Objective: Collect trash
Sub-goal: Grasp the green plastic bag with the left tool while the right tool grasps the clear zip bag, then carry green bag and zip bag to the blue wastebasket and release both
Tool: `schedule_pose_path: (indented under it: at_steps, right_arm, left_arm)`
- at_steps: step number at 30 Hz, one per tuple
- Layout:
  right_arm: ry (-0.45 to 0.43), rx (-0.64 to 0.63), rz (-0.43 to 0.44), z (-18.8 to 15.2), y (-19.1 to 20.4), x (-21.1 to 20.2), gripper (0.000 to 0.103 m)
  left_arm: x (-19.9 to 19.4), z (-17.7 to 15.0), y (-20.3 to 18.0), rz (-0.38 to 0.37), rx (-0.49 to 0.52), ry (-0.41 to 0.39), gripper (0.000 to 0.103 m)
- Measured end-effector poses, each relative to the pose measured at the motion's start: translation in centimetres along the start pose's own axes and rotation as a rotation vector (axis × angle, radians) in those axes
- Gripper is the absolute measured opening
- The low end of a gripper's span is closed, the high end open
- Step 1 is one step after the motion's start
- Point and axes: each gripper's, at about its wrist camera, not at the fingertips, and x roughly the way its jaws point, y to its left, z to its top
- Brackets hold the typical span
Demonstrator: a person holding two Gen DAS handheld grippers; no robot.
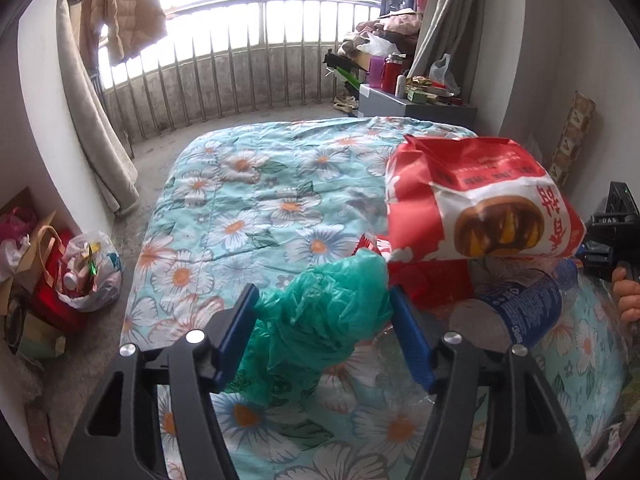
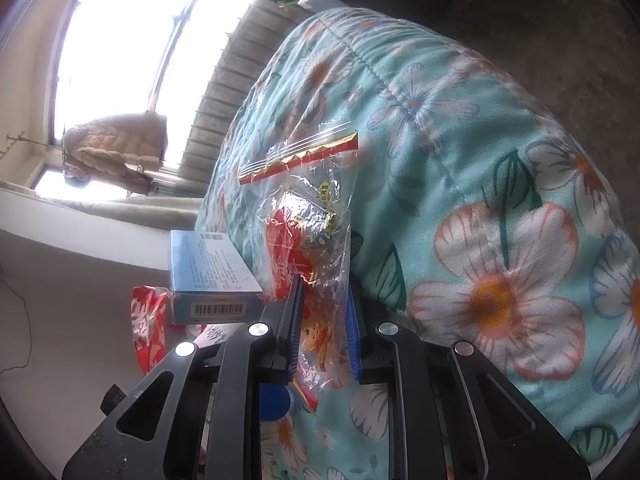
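A crumpled green plastic bag [image 1: 320, 312] lies on the flowered quilt [image 1: 248, 200]. My left gripper [image 1: 322, 320] is around it, and both blue pads touch its sides. To the right a red and white snack bag [image 1: 480, 200] lies over a blue-labelled can [image 1: 524, 300]. My right gripper [image 2: 324, 320] is shut on a clear plastic packet [image 2: 312, 216] with red and gold wrappers inside, held above the quilt [image 2: 500, 160]. To its left are a light blue box [image 2: 208, 272] and a red wrapper [image 2: 148, 320].
A person's hand [image 1: 628, 296] shows at the right edge. Filled bags of rubbish [image 1: 88, 276] stand on the floor left of the bed. A grey cabinet [image 1: 416, 106] crowded with bottles stands beyond the bed, with the balcony railing [image 1: 240, 64] behind.
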Motion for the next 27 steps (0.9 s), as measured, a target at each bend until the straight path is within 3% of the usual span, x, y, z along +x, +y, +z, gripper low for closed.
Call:
schedule_pose_path:
  at_steps: [8, 20, 27]
  right_arm:
    - [-0.034, 0.016, 0.037, -0.2, -0.8, -1.6, 0.004]
    - [-0.179, 0.053, 0.081, -1.2, -2.6, -6.8, 0.001]
    - [-0.273, 0.037, 0.074, -2.7, -3.2, -10.5, 0.001]
  left_arm:
    - [-1.4, -0.1, 2.1, -0.004, -0.095, -0.042, 0.053]
    - [-6.6, 0.8, 3.8, 0.087, -0.141, -0.15, 0.05]
    - [-11.0, 2.0, 2.4, 0.1, -0.125, -0.238, 0.05]
